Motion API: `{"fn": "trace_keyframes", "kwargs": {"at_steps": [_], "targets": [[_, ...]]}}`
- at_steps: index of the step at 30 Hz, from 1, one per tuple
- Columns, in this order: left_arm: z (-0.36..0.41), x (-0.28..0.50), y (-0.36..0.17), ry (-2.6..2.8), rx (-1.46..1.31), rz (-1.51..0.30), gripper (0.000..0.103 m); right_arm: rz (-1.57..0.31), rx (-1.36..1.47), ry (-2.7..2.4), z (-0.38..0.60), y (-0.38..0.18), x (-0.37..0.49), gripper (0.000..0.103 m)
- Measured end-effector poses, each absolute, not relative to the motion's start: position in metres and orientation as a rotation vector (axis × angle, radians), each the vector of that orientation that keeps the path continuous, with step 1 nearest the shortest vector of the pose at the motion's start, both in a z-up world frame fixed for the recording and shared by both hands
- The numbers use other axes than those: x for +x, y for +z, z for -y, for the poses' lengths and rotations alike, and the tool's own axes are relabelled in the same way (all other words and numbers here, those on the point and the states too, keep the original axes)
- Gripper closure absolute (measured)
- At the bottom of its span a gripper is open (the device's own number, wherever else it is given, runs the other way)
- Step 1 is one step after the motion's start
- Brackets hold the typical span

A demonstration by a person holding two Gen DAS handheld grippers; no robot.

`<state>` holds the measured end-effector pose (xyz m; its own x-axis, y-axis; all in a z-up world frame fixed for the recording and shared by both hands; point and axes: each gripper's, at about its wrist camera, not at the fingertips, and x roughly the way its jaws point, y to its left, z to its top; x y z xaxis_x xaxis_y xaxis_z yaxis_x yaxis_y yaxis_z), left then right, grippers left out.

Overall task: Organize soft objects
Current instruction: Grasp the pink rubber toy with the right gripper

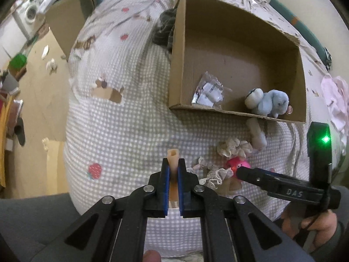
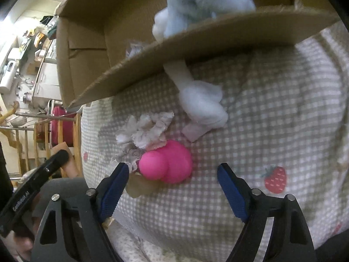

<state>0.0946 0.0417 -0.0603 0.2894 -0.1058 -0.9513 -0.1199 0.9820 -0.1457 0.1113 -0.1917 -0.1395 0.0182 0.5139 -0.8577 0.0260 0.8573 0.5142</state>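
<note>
While the left tool point(image 1: 173, 170) is clamped narrowly on a short beige hollow tube of soft rubbery material point(image 1: 173, 160), the right tool point(image 2: 172, 174) stands wide with nothing between its blue pads point(image 2: 117, 187), poised just short of a bright pink rounded squishy toy point(image 2: 168, 162). Both sit over a bed covered in a grey-and-white checked quilt with strawberry patches point(image 1: 122, 131). Progress, judged from the layout: partly done. The open brown cardboard box point(image 1: 176, 65) already holds a crinkled clear plastic packet point(image 1: 208, 92) on its left side and a pale blue and white plush animal point(image 1: 269, 103) against its near wall. Still outside: the held tube, the pink toy, a cream frilled fabric flower point(image 2: 148, 128) touching the toy on its far side, a strip of off-white lace trim point(image 1: 212, 175) near the left of the toy, and a white plush piece point(image 2: 201, 103) lying against the box's near wall, partly tucked under it. Obstacles: the box's near cardboard wall point(image 2: 196, 41) overhangs the loose items in the right wrist view, so anything lifted must clear that edge. The flower and lace crowd the toy's left flank, so a closing grip may snag them. A dark knitted garment point(image 1: 165, 28) lies beside the box's left wall; pink cloth point(image 1: 336, 100) sits at the far right.
</note>
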Motion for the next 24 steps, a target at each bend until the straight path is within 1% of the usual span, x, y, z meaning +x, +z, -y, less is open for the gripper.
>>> {"fn": "trace_keyframes", "kwargs": {"at_steps": [4, 6, 7, 8, 17, 21, 24], "targets": [[-0.042, 0.099, -0.071, 0.014, -0.216, -1.3, 0.097, -1.519, 0.481, 0.392, 0.19, -0.152, 0.112, 0.014], [-0.043, 0.101, -0.075, 0.011, -0.24, -1.313, 0.097, -1.516, 0.519, 0.416, 0.191, -0.155, 0.114, 0.027], [-0.044, 0.101, -0.076, 0.015, -0.24, -1.315, 0.097, -1.517, 0.52, 0.419, 0.191, -0.155, 0.114, 0.043], [-0.044, 0.101, -0.076, 0.02, -0.239, -1.314, 0.097, -1.521, 0.528, 0.429, 0.192, -0.156, 0.114, 0.046], [-0.053, 0.099, -0.071, 0.057, -0.248, -1.289, 0.097, -1.47, 0.481, 0.415, 0.21, -0.128, 0.095, 0.047], [-0.052, 0.098, -0.07, 0.063, -0.235, -1.284, 0.097, -1.434, 0.358, 0.379, 0.223, -0.112, 0.086, 0.048], [-0.047, 0.097, -0.07, 0.069, -0.204, -1.276, 0.097, -1.445, 0.362, 0.371, 0.229, -0.114, 0.08, 0.048]]}}
